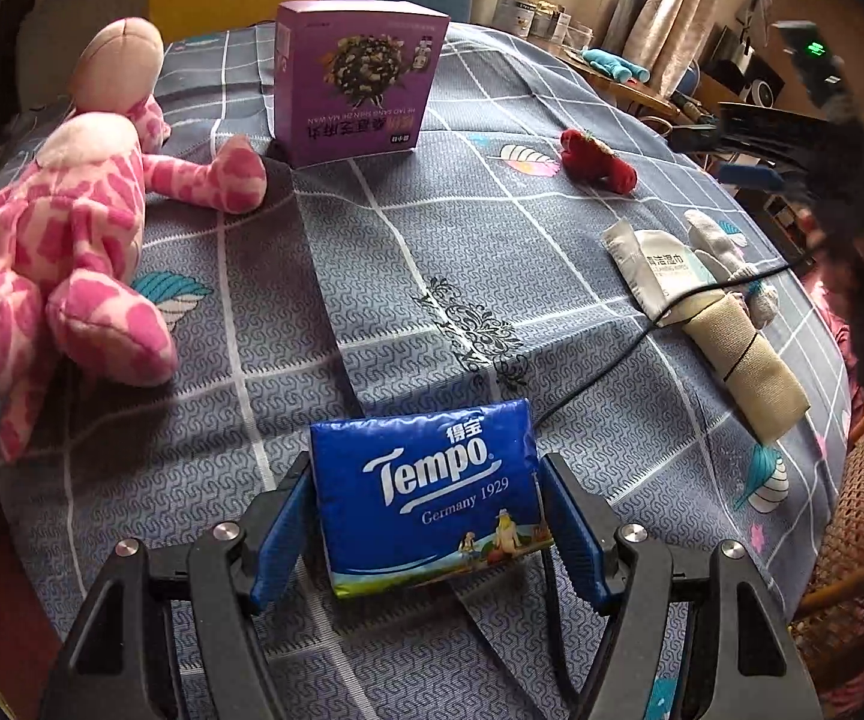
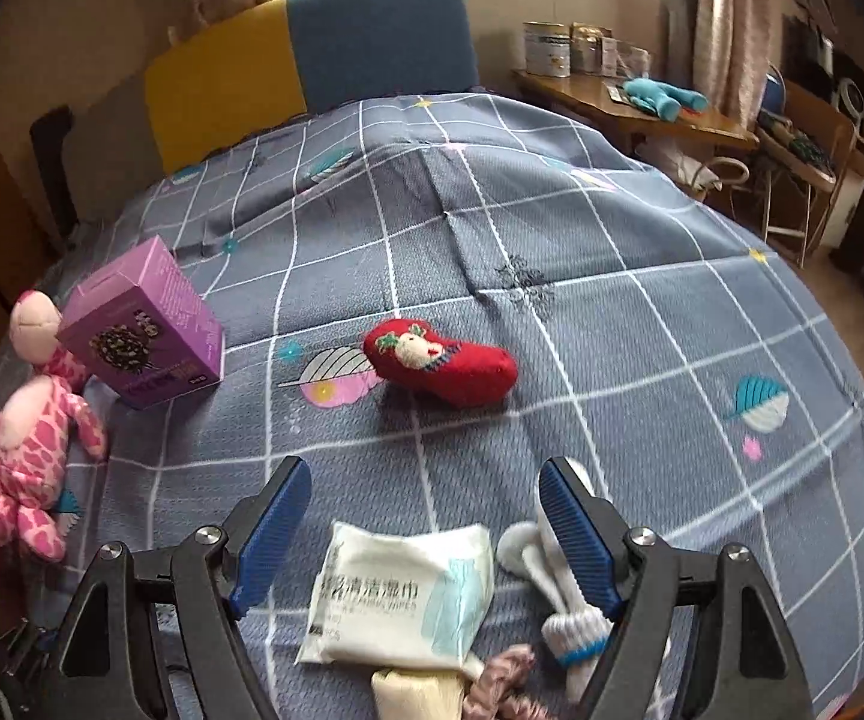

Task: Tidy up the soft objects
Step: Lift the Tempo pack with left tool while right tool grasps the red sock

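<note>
A blue Tempo tissue pack (image 1: 429,501) is clamped between the blue pads of the left gripper (image 1: 426,531) above the bed (image 1: 552,312). The right gripper (image 2: 426,531) is held apart, empty, over a white wipes packet (image 2: 399,594).

Left hand-held gripper (image 1: 426,483): black angular frame arms, blue ribbed fingers (image 1: 279,525), round silver screws at the pivots, thin black cable trailing toward 2 o'clock. Right hand-held gripper (image 2: 426,492): same black frame, blue ribbed fingers (image 2: 576,534), silver screws.
</note>
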Action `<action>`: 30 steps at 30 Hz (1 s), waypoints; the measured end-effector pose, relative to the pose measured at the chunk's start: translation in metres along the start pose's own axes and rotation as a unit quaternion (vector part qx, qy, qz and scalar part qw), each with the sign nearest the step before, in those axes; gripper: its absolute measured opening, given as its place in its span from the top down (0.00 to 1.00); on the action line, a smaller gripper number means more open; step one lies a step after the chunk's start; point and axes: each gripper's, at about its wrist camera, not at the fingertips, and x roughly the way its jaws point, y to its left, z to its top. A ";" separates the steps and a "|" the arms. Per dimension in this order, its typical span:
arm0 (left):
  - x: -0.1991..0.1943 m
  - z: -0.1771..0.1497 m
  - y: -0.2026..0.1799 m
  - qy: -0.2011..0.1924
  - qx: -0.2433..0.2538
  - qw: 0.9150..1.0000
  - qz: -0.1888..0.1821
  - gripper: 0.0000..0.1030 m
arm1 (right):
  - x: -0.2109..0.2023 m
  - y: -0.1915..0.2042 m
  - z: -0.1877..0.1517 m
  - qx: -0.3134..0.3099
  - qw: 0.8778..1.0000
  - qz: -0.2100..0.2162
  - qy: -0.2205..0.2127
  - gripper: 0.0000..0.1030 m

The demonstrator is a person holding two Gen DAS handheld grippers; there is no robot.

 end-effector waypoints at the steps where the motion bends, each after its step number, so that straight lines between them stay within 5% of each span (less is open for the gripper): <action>1: 0.000 -0.001 0.001 -0.001 -0.003 1.000 -0.003 0.29 | 0.009 0.004 0.008 -0.021 1.000 -0.005 0.005 0.23; 18: 0.000 -0.005 0.008 -0.009 -0.023 0.999 -0.024 0.30 | 0.104 0.021 0.053 -0.147 0.983 -0.067 0.092 0.25; 21: 0.000 -0.005 0.008 -0.010 -0.023 0.999 -0.024 0.30 | 0.112 0.024 0.053 -0.150 0.981 -0.064 0.103 0.41; 25: 0.000 -0.006 0.009 -0.012 -0.023 0.999 -0.024 0.30 | 0.117 0.032 0.050 -0.163 0.978 -0.064 0.110 0.76; 30: -0.001 -0.008 0.009 -0.016 -0.024 0.999 -0.023 0.30 | 0.086 0.045 0.047 -0.153 0.984 -0.045 0.082 0.79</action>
